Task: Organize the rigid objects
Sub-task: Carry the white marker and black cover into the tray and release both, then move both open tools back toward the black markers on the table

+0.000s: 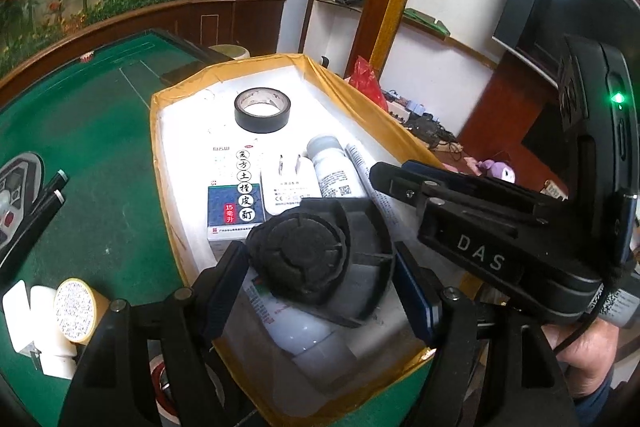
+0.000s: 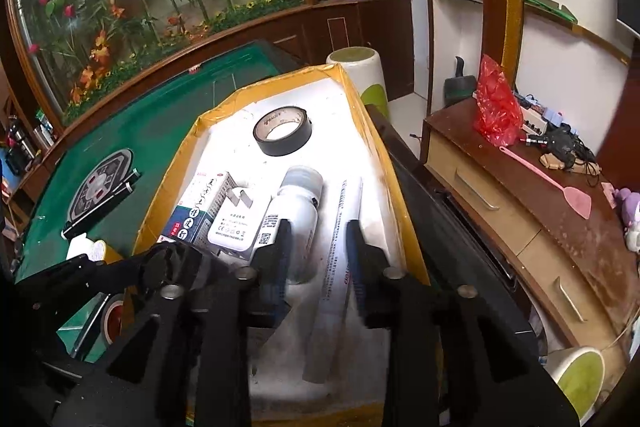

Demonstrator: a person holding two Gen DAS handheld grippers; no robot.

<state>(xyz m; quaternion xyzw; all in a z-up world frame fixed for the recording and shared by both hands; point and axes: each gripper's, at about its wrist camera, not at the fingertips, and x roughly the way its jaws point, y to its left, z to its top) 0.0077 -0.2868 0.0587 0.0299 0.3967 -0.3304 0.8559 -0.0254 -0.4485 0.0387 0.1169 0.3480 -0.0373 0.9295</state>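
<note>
A yellow-rimmed box (image 1: 160, 147) lined in white holds a black tape roll (image 1: 262, 109), a medicine carton (image 1: 236, 195), a white plug adapter (image 1: 288, 191), a white bottle (image 1: 332, 167) and a white marker (image 1: 356, 157). My left gripper (image 1: 320, 267) is shut on a black round foam-topped object (image 1: 304, 251), low over the box's near end and above a larger white bottle (image 1: 312, 331). In the right wrist view my right gripper (image 2: 318, 247) stands open inside the box (image 2: 168, 187). The marker (image 2: 336, 287) lies loose between its fingers, close to the right one. The white bottle (image 2: 298, 211) lies by the left finger.
The box sits on a green felt table (image 1: 100, 147). Left of it lie two black pens (image 1: 48, 203), a yellow-rimmed round tin (image 1: 76, 311) and a white pipe fitting (image 1: 52, 347). A wooden cabinet (image 2: 500, 203) at the right carries a pink fly swatter (image 2: 548, 179) and a red bag (image 2: 496, 103).
</note>
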